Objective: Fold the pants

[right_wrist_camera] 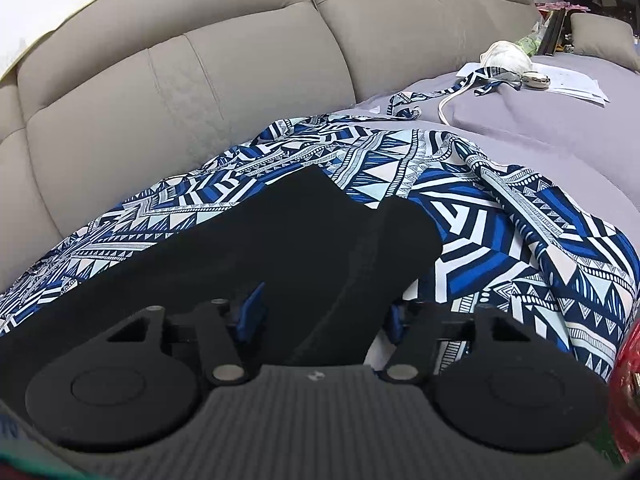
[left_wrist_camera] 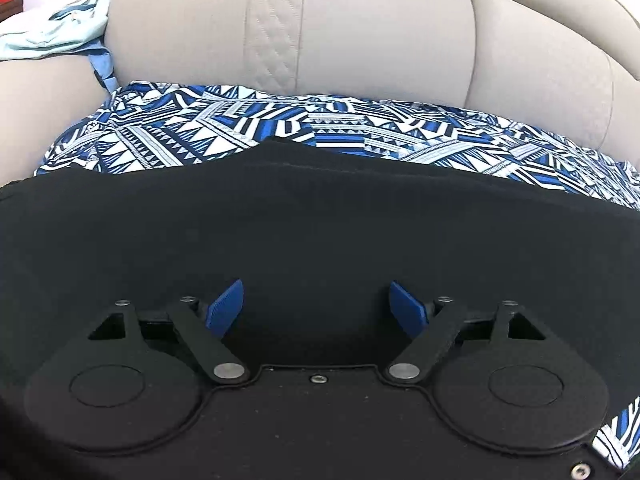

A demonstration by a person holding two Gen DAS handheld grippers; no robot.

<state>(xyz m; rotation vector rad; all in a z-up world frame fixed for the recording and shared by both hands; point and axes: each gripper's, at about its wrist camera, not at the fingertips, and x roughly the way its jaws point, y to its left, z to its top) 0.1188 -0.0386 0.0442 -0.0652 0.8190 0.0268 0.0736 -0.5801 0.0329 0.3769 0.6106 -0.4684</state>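
Note:
Black pants (left_wrist_camera: 320,224) lie flat on a blue-and-white patterned cloth (left_wrist_camera: 224,128) on a beige sofa seat. My left gripper (left_wrist_camera: 316,308) is open, its blue pads (left_wrist_camera: 226,308) spread wide just above the black fabric, holding nothing. In the right wrist view the pants (right_wrist_camera: 240,248) run from lower left to the middle, with a raised fold or edge (right_wrist_camera: 384,248) on the right. My right gripper (right_wrist_camera: 324,316) is open, with that raised edge lying between its blue pads (right_wrist_camera: 252,312).
The sofa backrest (left_wrist_camera: 360,32) rises right behind the cloth. A pale green garment (left_wrist_camera: 52,28) lies at the far left. In the right wrist view a grey sheet (right_wrist_camera: 560,132) carries a white bundle (right_wrist_camera: 508,58), papers (right_wrist_camera: 572,82) and a white cord. A red object (right_wrist_camera: 628,380) sits at the right edge.

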